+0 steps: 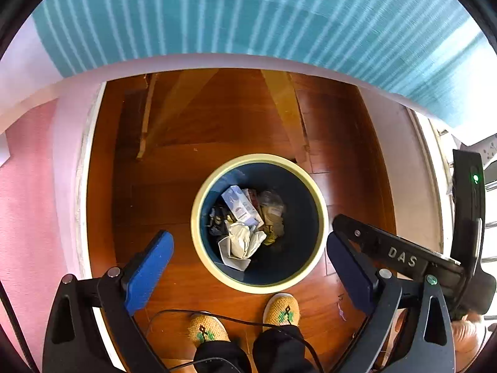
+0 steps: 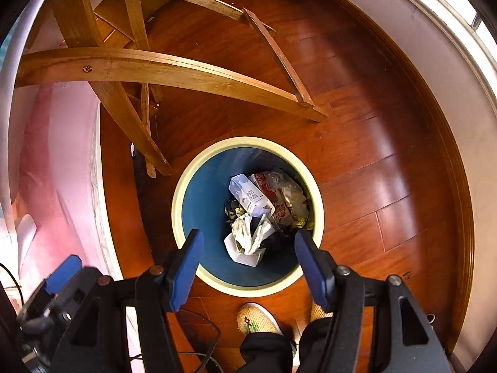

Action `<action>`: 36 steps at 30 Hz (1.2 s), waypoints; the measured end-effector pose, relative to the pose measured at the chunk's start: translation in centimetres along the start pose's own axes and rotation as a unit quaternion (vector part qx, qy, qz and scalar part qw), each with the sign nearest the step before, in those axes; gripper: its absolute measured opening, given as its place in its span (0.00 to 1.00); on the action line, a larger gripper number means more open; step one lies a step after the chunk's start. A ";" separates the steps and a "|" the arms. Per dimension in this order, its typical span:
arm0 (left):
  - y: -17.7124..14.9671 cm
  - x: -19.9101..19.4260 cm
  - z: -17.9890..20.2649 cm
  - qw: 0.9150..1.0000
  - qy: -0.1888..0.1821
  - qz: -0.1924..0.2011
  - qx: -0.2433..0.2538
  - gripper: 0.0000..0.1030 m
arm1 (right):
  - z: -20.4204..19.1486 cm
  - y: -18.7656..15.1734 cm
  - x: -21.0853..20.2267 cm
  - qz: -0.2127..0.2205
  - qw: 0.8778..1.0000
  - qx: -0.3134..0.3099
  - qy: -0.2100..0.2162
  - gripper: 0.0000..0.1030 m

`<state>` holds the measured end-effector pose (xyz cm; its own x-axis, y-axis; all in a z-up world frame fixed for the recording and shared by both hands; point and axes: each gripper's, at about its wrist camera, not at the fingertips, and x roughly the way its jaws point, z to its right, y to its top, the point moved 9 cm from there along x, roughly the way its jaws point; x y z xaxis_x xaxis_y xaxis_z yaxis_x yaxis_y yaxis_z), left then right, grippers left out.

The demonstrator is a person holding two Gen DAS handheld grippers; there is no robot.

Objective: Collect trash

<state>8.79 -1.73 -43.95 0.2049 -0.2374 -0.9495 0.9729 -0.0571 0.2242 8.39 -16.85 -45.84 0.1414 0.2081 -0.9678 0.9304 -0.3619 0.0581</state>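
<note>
Currently: left gripper (image 1: 248, 267) and right gripper (image 2: 248, 264) both agape, empty, above bin (image 1: 323, 217). Risk: cable (image 1: 223, 318) at six o'clock snagging slippers (image 1: 281, 309).

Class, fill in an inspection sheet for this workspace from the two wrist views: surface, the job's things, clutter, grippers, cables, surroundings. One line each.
Surface: reddish wooden floor, bare around the bin.
Job's things: round bin with a pale rim and blue inside, holding a white carton, crumpled paper and wrappers.
Clutter: nothing seen loose on the floor.
Grippers: left gripper open and empty above the bin; right gripper open and empty above the bin.
Cables: black cable lying over the person's slippers.
Surroundings: wooden chair legs, pink wall, teal striped cloth.
</note>
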 end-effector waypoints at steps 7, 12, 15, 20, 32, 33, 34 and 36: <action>0.5 -0.3 -1.1 1.000 0.015 0.008 -0.007 0.96 | -0.4 0.2 -0.6 0.013 0.999 -0.031 -0.008 0.60; 0.9 -0.9 -1.3 0.999 0.026 0.017 -0.007 0.99 | -1.2 0.3 -1.5 0.022 0.999 -0.046 0.002 0.62; 1.0 -1.4 -1.5 0.999 0.032 0.019 -0.012 0.99 | -1.8 0.3 -2.1 0.030 0.998 -0.064 0.003 0.74; 1.5 -2.6 -1.4 0.999 0.040 0.030 -0.015 0.99 | -2.6 0.5 -3.7 0.039 0.997 -0.073 0.011 0.74; 3.3 -9.6 -0.2 0.997 0.049 0.061 -0.025 0.99 | -4.2 1.5 -10.7 0.065 0.995 -0.077 0.024 0.74; 3.5 -10.5 0.0 0.996 0.049 0.065 -0.026 0.99 | -4.5 1.7 -11.8 0.070 0.994 -0.080 0.025 0.74; 3.8 -11.4 0.1 0.996 0.049 0.069 -0.026 0.99 | -4.8 1.9 -12.7 0.074 0.993 -0.082 0.026 0.74; 4.6 -13.2 0.5 0.996 0.048 0.078 -0.025 0.99 | -5.3 2.2 -14.8 0.085 0.992 -0.084 0.027 0.74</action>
<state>10.47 0.63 -30.28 0.3602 -0.1461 -0.9214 0.9323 0.0228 0.3608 10.12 -15.90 -30.11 0.3155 0.2072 -0.9260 0.9341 -0.2396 0.2647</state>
